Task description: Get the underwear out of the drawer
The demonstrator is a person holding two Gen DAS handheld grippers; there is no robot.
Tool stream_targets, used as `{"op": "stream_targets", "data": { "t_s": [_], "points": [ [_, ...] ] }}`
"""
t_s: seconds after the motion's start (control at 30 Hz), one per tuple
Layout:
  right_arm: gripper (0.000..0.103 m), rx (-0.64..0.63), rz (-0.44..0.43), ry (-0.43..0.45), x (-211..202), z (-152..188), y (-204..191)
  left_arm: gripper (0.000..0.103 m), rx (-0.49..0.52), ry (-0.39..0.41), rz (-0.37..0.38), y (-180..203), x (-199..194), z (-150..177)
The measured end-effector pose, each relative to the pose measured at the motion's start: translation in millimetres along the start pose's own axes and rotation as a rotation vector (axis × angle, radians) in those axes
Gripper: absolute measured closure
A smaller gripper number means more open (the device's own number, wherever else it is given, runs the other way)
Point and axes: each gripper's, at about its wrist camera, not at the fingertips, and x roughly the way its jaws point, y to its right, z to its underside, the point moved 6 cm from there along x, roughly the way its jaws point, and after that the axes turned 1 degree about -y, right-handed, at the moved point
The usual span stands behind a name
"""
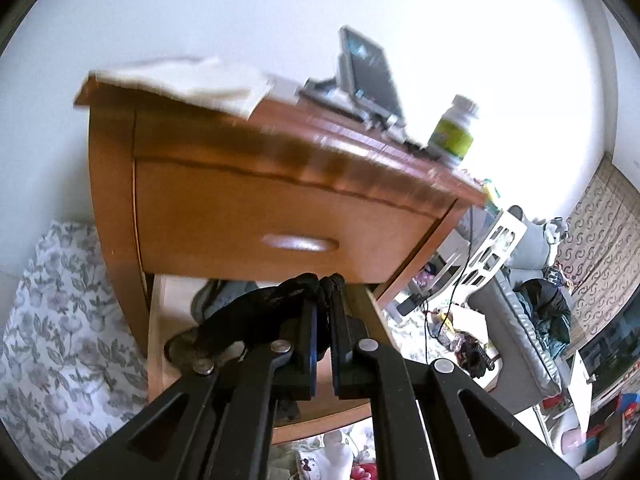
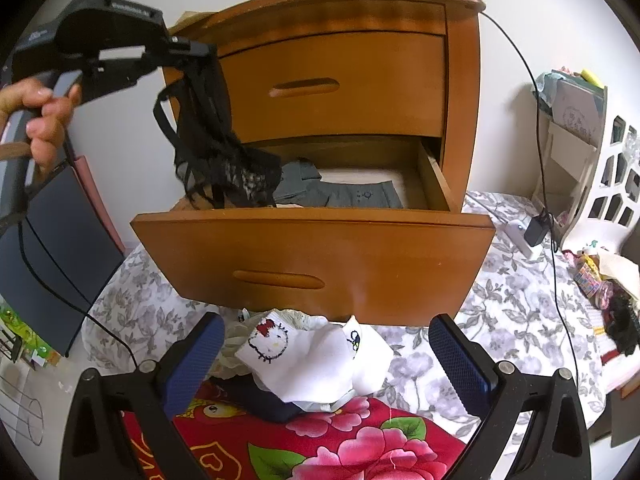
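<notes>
A wooden nightstand has its lower drawer point(image 2: 312, 256) pulled out. Black lace underwear point(image 2: 224, 160) hangs over the drawer's left end, pinched at its top by my left gripper point(image 2: 204, 49), which is shut on it and held by a hand point(image 2: 44, 116). In the left wrist view the same black underwear point(image 1: 256, 312) bunches at the left gripper point(image 1: 325, 284) tips, below the closed upper drawer point(image 1: 280, 216). Grey folded garments point(image 2: 340, 194) lie inside the open drawer. My right gripper point(image 2: 324, 356) stands open below the drawer front, empty, over a pile of white clothes point(image 2: 308, 356).
A green-labelled bottle point(image 1: 454, 128) and a tablet device point(image 1: 368, 80) stand on the nightstand top. A black cable point(image 2: 536, 120) runs down its right side to a charger. A white basket point(image 2: 600, 184) is at the right. Floral bedding point(image 2: 500, 320) and a red flowered cloth point(image 2: 340, 440) lie below.
</notes>
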Motion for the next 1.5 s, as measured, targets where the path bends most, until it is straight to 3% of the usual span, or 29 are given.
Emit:
{"op": "stream_targets", "data": {
  "t_s": [0.57,0.8,1.13,1.5],
  "points": [
    [0.000,-0.020,0.028,0.057,-34.2,-6.2,-5.9,0.098,0.123,0.220,-0.006,63.6,-114.1,-21.2],
    [0.000,-0.026,0.033,0.079,-47.7,-8.2,-8.5,0.098,0.182,0.267,-0.009,88.8,-148.3,-15.4],
    [0.000,-0.006,0.032,0.106,-67.6,-8.7,-4.5,0.098,0.234,0.226,-0.030,110.0,-151.0,10.6],
    [0.000,0.036,0.045,0.130,-80.7,-10.9,11.0,0.098,0.253,0.081,-0.029,119.3,-100.5,49.2]
  ]
}}
